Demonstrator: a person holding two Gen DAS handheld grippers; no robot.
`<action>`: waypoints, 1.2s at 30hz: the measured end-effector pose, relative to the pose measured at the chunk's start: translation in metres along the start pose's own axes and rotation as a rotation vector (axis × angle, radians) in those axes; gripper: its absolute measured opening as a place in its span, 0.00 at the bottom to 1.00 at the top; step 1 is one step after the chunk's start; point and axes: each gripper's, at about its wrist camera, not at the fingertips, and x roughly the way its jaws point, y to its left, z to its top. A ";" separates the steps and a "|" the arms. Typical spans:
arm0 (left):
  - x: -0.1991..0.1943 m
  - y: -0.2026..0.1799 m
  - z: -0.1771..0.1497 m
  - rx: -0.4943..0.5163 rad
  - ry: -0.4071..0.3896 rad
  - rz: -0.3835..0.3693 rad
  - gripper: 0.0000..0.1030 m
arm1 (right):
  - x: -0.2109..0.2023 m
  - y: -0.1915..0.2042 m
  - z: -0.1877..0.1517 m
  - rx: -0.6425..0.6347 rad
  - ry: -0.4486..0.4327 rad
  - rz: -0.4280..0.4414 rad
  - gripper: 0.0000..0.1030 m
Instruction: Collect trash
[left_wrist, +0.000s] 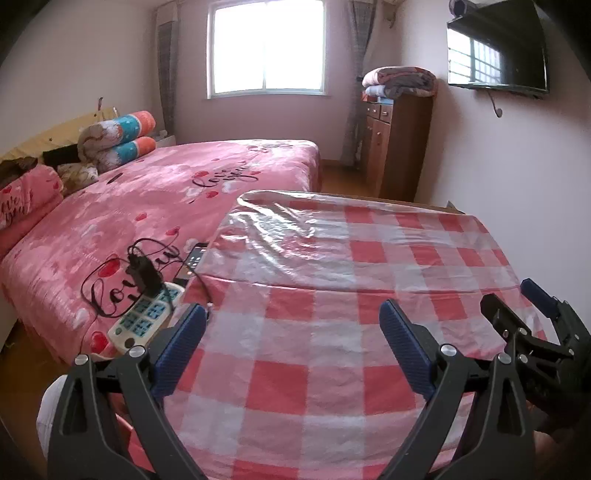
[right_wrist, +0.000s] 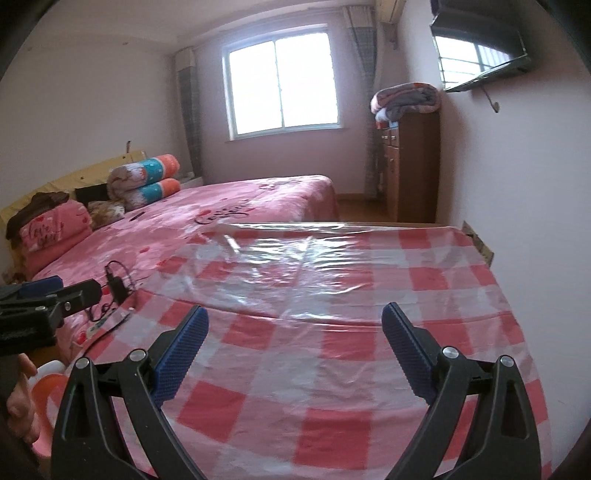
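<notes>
Over the checked tabletop (left_wrist: 332, 332), the left gripper (left_wrist: 291, 332) and right gripper (right_wrist: 295, 336) hover wide open, holding nothing, maybe ready to grab, but no trash shows anywhere.

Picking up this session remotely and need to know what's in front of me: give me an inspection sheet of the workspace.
Surface: table under a red-and-white checked cloth with clear plastic film over it.
Job's things: nothing seen; no trash in either view.
Clutter: power strip and phone on the pink bed beside the table.
Grippers: left gripper open, empty; right gripper open, empty; both above the cloth.
Cables: black charger cable looped on the bed.
Surroundings: window, wooden cabinet with folded blankets, wall TV.
</notes>
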 end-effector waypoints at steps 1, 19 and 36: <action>0.001 -0.005 0.001 0.006 -0.002 -0.002 0.92 | 0.000 -0.005 0.000 0.008 -0.001 -0.009 0.91; 0.024 -0.077 0.014 0.078 -0.023 -0.015 0.92 | -0.002 -0.077 0.002 0.095 -0.019 -0.135 0.91; 0.041 -0.123 0.018 0.124 -0.024 -0.004 0.92 | -0.011 -0.124 0.000 0.161 -0.027 -0.198 0.91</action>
